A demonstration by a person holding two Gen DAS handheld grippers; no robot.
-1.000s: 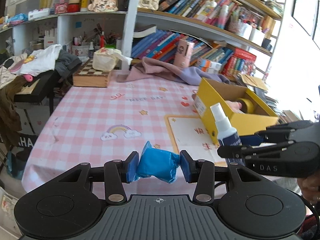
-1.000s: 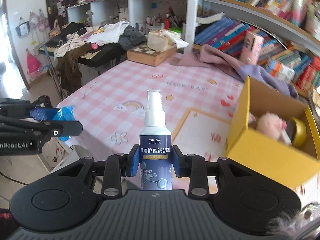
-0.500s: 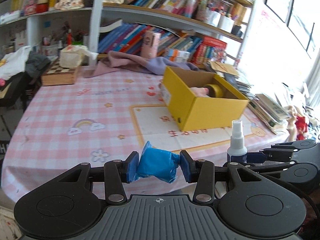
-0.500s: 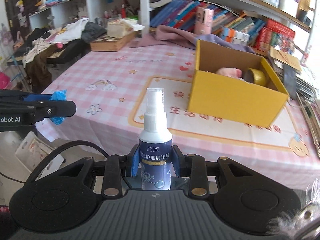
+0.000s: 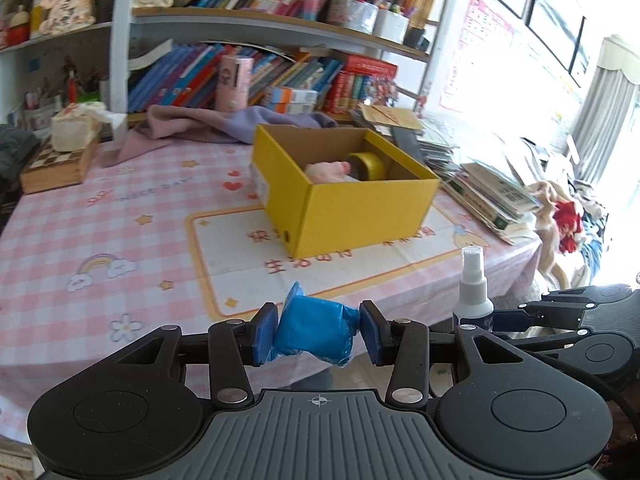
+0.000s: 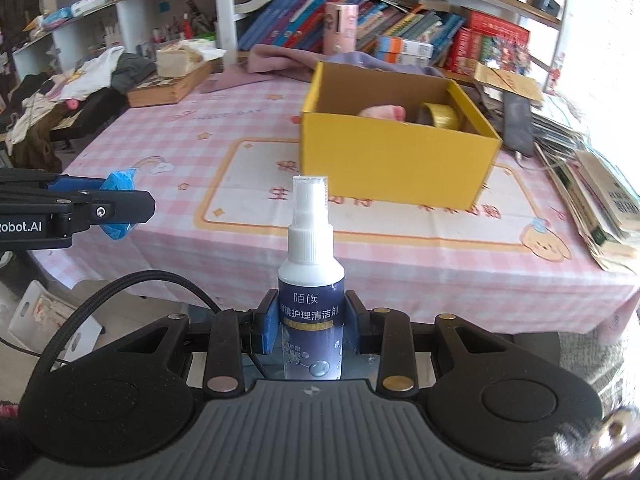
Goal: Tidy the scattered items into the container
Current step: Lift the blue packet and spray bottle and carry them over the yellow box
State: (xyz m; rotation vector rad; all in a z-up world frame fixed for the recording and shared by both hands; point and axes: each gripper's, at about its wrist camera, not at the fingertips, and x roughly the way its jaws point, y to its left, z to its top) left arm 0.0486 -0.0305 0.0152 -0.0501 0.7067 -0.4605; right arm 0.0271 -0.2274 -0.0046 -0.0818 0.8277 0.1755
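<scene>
The pink checked tablecloth lies bare from the table's near edge up to the open yellow cardboard box. The box's open top is unobstructed; a pink soft toy and a gold tape roll fill its far end. Stacked books crowd the right edge.

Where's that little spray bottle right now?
The spray bottle stands upright, clamped in the right gripper, short of the table's near edge, with the yellow box beyond it.
</scene>
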